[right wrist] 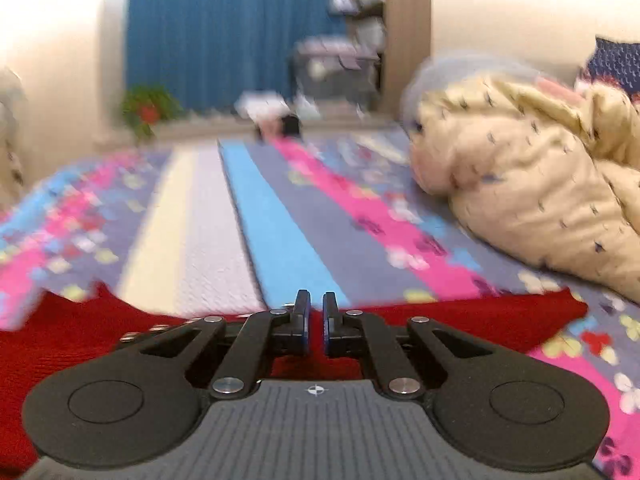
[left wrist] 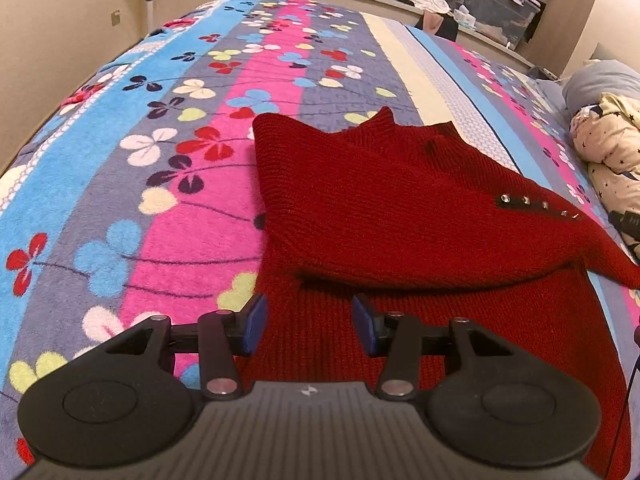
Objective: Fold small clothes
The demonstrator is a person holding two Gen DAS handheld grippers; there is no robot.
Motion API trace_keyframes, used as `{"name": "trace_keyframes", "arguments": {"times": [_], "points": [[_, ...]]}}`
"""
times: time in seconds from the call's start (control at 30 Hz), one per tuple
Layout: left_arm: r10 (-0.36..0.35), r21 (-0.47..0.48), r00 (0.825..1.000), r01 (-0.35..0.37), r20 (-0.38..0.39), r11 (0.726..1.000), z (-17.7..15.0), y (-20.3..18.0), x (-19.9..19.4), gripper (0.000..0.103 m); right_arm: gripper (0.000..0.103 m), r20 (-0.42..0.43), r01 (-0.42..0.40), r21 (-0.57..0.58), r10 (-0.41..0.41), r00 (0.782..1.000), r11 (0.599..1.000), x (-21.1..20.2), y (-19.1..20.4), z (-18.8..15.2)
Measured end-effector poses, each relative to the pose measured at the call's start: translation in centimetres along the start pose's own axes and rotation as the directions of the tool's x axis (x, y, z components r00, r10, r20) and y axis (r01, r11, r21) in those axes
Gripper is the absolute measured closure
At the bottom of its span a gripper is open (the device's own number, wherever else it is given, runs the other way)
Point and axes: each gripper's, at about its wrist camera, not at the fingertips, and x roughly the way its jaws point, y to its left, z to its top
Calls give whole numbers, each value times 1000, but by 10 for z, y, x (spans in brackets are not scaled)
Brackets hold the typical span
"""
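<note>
While your left claw [left wrist: 310,322] hovers low with its blue-padded fingers [left wrist: 256,322] spread wide apart and gripping nothing, the red knit sweater [left wrist: 400,208] lies directly under and ahead of it on the flowered blanket [left wrist: 120,168], with one part folded over the lower layer just beyond the fingertips. A row of small metal studs [left wrist: 538,205] sits on the folded part, ahead and to the right of that claw. Your right claw [right wrist: 316,316] has its fingers drawn nearly together with only a thin gap between them, nothing caught inside; the sweater [right wrist: 460,322] spreads beneath it and to both sides, its edge just ahead of the tips. A cream star-print quilt [right wrist: 528,184] is bunched ahead on the right, well apart from it.
</note>
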Motion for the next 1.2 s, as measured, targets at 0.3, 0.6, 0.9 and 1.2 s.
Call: {"name": "trace_keyframes", "arguments": {"times": [0.3, 0.6, 0.9, 1.2], "points": [[22, 65, 1000, -21, -17, 998, -8, -13, 8, 51, 52, -280, -260, -126, 217, 935, 957, 29, 16, -48], [68, 180, 998, -64, -16, 982, -21, -31, 17, 47, 49, -95, -45, 197, 64, 993, 979, 18, -131, -45], [111, 255, 993, -100, -28, 962, -36, -38, 37, 44, 46, -72, 57, 736, -7, 997, 675, 70, -261, -74], [117, 279, 993, -111, -5, 954, -39, -40, 42, 42, 58, -2, 28, 751, -40, 999, 659, 108, -286, -70]]}}
